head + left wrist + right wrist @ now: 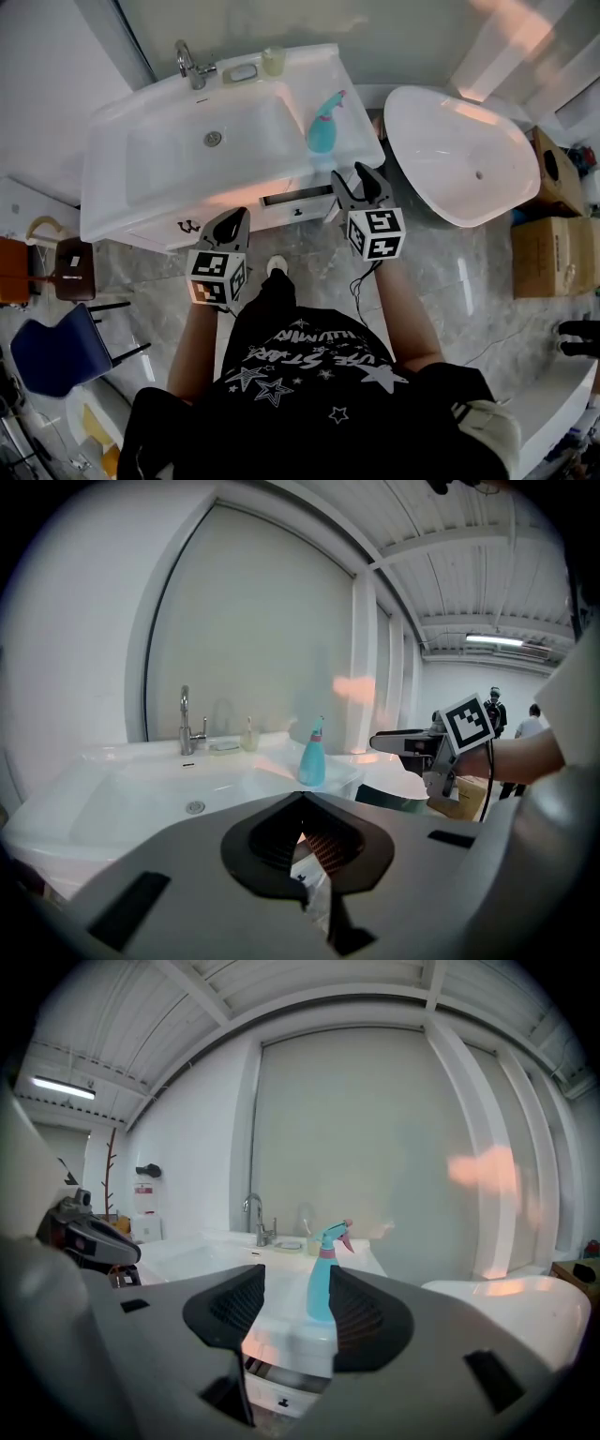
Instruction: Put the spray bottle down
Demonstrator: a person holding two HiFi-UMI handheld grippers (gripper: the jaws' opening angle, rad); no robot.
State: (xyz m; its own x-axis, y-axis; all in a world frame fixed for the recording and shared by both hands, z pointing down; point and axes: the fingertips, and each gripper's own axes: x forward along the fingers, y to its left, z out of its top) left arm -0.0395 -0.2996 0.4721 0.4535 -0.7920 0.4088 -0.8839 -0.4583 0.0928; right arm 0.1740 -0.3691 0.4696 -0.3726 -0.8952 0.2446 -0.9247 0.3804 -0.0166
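Observation:
A teal spray bottle point(322, 134) with a pink nozzle stands upright on the right-hand ledge of the white sink point(150, 187). Nothing touches it. My right gripper point(361, 180) hangs open in front of the vanity, short of the bottle. In the right gripper view the bottle point(322, 1283) shows far off between the wide-apart jaws of that gripper point(296, 1286). My left gripper point(238, 217) is lower and to the left, its tips together and holding nothing. From the left gripper point(302, 799) the bottle point(311, 761) stands ahead on the ledge, and the right gripper point(403, 742) is at the right.
A chrome faucet point(192, 66), a soap dish point(242, 71) and a cup point(273, 61) line the sink's back edge. A vanity drawer point(295, 197) stands slightly open. A white bathtub point(459, 159) is at the right, cardboard boxes point(553, 253) beyond it. A blue chair point(56, 352) stands at the left.

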